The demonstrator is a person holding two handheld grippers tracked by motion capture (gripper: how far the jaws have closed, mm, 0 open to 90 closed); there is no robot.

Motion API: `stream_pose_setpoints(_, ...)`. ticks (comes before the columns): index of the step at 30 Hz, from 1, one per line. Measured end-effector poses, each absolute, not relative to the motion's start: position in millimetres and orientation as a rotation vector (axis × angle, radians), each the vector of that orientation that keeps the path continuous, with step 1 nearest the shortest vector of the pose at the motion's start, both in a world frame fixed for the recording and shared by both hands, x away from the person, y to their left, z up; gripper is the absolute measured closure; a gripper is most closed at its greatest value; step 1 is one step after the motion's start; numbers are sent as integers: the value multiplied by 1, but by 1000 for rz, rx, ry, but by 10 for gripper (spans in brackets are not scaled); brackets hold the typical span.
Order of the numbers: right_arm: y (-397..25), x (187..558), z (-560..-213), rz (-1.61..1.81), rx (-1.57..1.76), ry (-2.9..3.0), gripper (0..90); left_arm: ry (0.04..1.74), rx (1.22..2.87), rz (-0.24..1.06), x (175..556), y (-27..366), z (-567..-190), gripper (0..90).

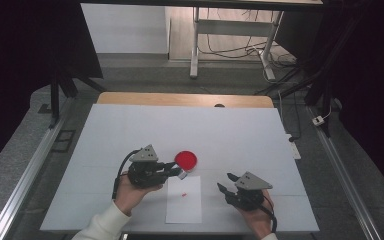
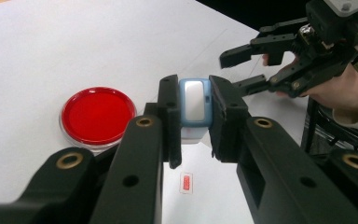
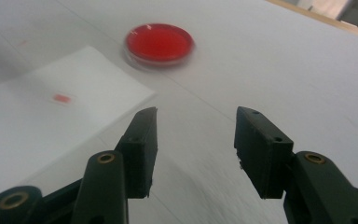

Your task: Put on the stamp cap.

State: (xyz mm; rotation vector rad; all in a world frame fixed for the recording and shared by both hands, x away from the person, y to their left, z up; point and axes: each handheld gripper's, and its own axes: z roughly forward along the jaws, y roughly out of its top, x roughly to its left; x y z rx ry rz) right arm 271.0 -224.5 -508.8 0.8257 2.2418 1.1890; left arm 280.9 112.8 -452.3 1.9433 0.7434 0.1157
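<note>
left tongs (image 2: 195, 123) grip stamp (image 2: 195, 105), ink pad (image 2: 98, 114) beside

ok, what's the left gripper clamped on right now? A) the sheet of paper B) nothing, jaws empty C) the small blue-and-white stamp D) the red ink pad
C: in the left gripper view the left gripper has its jaws closed on the blue-and-white stamp, above the sheet of paper that bears a red mark; the red ink pad lies apart on the table.
</note>
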Motion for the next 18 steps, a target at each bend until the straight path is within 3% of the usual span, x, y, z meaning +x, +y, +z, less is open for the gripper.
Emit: stream_pose_setpoints(18,-311,266,-506,1144,934,2148,490,738,1926,166,282,122,-446,758)
